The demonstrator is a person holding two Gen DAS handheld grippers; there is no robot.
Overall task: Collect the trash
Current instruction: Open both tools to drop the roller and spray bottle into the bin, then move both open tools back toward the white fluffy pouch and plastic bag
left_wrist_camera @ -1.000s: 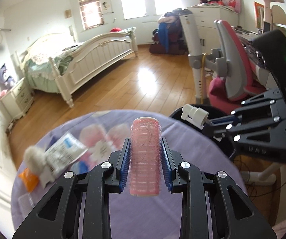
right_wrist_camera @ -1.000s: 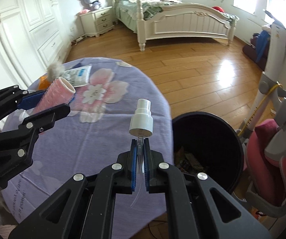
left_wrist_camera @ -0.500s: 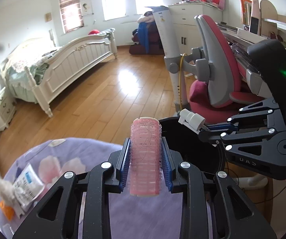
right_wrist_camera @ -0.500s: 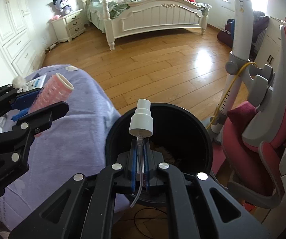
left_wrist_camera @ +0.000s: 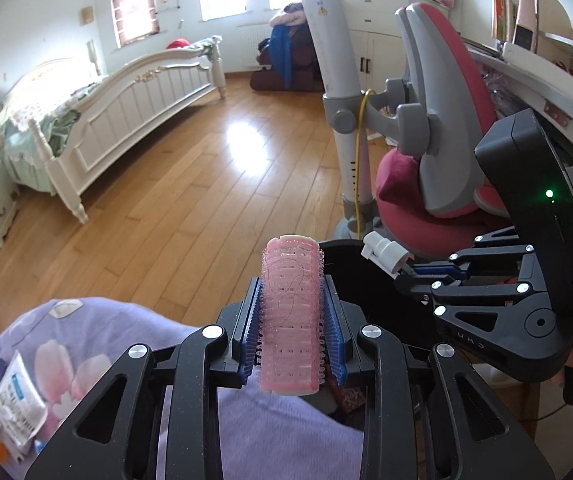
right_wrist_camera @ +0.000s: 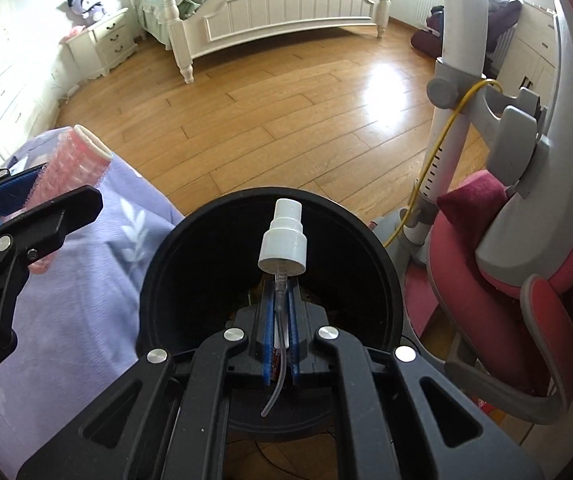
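Note:
My left gripper [left_wrist_camera: 291, 300] is shut on a pink hair roller [left_wrist_camera: 291, 316], held upright over the edge of the purple flowered tablecloth [left_wrist_camera: 98, 344], beside the black bin [left_wrist_camera: 358, 276]. My right gripper [right_wrist_camera: 281, 300] is shut on the thin tube of a white spray pump head [right_wrist_camera: 284, 240], which hangs directly above the black round bin [right_wrist_camera: 158, 280]. The right wrist view also has the left gripper [right_wrist_camera: 52, 196] with the roller [right_wrist_camera: 74, 164] at its left edge. Some trash lies dimly at the bin's bottom.
A white packet [left_wrist_camera: 18, 404], a fluffy white ball and an orange scrap lie on the tablecloth at the far left. A pink and grey chair [right_wrist_camera: 526, 240] and a white pole with a yellow cable [right_wrist_camera: 446, 120] stand right of the bin. Beyond lie wooden floor and a white bed [right_wrist_camera: 286, 12].
Both grippers have swung from over the table toward the bin. The spray head now hangs above the bin's opening, and the roller has reached the table's edge. Both grips are unchanged.

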